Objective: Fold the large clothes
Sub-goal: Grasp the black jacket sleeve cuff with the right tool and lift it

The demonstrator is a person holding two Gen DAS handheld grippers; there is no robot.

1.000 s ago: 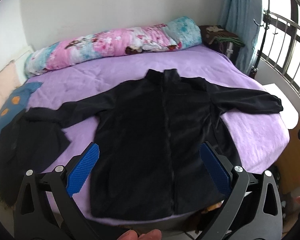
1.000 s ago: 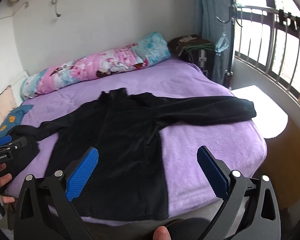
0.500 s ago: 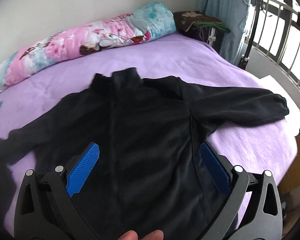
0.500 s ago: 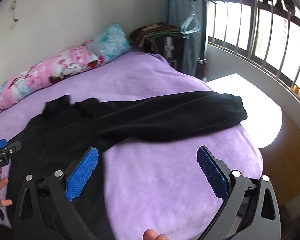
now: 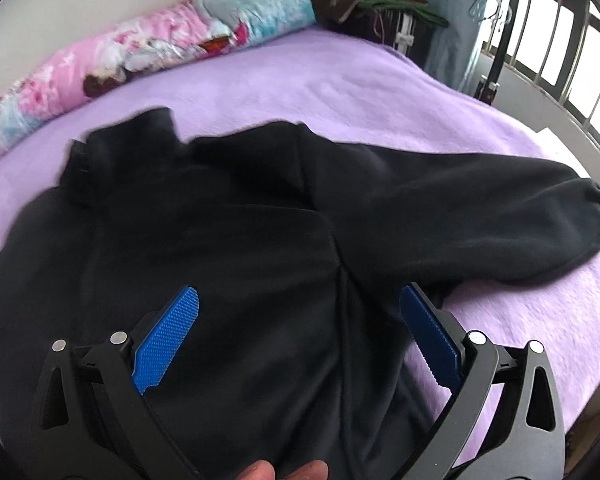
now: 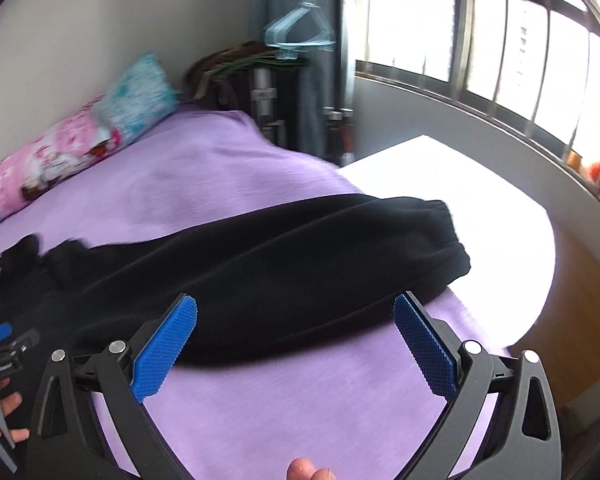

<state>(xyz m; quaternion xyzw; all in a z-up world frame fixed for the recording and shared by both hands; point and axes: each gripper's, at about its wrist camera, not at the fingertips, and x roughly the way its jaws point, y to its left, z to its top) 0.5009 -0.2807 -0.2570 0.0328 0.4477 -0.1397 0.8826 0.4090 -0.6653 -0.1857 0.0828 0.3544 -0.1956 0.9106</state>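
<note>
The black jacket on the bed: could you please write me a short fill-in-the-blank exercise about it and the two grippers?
1. The black jacket lies spread on a ____ blanket.
2. The right gripper is aimed at the jacket's ____, which reaches toward the window.
3. Both the left gripper and the right one are ____, holding nothing.
4. The long floral bolster lies along the ____.

Missing words: purple; sleeve; open; wall

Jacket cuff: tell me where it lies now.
In the right wrist view the jacket cuff lies on the purple blanket near the bed's window-side edge, beyond the open right gripper.
</note>
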